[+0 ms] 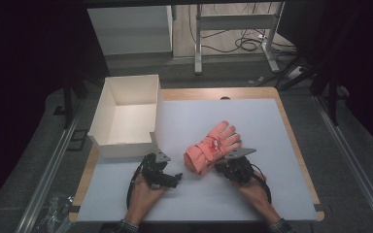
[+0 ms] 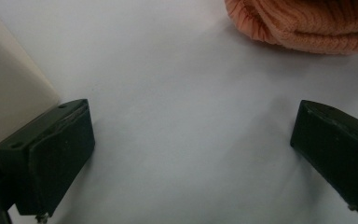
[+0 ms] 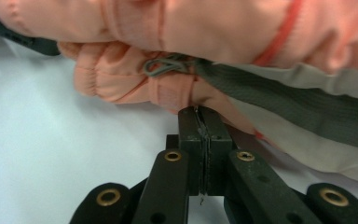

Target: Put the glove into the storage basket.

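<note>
1. A white mat (image 1: pixel 252 126) covers the wooden table (image 1: pixel 298 145); dark floor and cables lie beyond.
2. An open white box (image 1: pixel 126 116) stands at the far left.
3. Pink gloves (image 1: pixel 211 148) lie mid-table.
4. The left gripper (image 1: pixel 175 177), near the box, has its jaws spread wide over bare mat.
5. The right gripper (image 1: pixel 222 167) has its jaws pressed together against the gloves; whether they pinch fabric, I cannot tell.

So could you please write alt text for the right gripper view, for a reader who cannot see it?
The right tongs, with both black jaws pressed together, touch the edge of pink gloves lying on a pale table; whether fabric is pinched between them cannot be told. A grey strap crosses the gloves.
</note>
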Demonstrator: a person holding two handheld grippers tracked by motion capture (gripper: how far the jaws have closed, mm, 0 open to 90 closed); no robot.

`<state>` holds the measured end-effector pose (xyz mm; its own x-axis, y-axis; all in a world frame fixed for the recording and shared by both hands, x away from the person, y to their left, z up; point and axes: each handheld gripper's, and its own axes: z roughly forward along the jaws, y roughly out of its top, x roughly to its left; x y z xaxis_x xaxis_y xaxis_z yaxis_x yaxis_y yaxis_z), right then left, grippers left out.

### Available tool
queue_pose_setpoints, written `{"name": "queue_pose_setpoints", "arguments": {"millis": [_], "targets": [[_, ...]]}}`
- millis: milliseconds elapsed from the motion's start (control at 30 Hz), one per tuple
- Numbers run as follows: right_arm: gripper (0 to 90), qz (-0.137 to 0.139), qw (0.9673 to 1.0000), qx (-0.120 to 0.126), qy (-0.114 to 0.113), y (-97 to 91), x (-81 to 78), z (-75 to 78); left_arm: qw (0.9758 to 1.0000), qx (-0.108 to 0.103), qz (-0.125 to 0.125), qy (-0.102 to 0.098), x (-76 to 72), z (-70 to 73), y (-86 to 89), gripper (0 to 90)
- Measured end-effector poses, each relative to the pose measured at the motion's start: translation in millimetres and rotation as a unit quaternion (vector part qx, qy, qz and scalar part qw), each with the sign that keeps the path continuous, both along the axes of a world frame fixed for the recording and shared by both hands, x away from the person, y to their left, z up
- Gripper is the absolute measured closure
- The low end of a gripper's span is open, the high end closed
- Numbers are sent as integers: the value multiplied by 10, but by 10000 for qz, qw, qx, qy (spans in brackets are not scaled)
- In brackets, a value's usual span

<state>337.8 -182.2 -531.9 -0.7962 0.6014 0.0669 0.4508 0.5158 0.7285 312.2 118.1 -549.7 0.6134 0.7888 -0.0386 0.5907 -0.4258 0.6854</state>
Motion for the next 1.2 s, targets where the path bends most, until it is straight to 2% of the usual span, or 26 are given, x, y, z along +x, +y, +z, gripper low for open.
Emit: {"name": "queue_pose_setpoints", "arguments": {"millis": [267, 433, 467, 700, 967, 1100, 1200], "targets": [[879, -190, 9998, 44, 61, -56, 37, 4, 10000, 0, 0, 0, 0, 0, 0, 0], [880, -283, 9996, 36, 38, -61, 67, 3, 10000, -1, 1, 2, 0, 0, 0, 0], [882, -327, 9994, -93, -65, -46, 105, 14, 10000, -2, 2, 2, 0, 0, 0, 0], [879, -396, 9992, -59, -36, -43, 178, 13, 10000, -3, 1, 8, 2, 0, 0, 0], [788, -313, 9994, -114, -86, -93, 106, 57, 10000, 37, -15, 6, 6, 2, -3, 0], [752, -365, 9992, -78, -140, -160, 73, 94, 10000, 24, -15, 14, 7, 2, -2, 0], [687, -472, 9985, -80, -254, -271, 39, 129, 10000, 12, -15, 13, 7, 1, 0, 0]]}}
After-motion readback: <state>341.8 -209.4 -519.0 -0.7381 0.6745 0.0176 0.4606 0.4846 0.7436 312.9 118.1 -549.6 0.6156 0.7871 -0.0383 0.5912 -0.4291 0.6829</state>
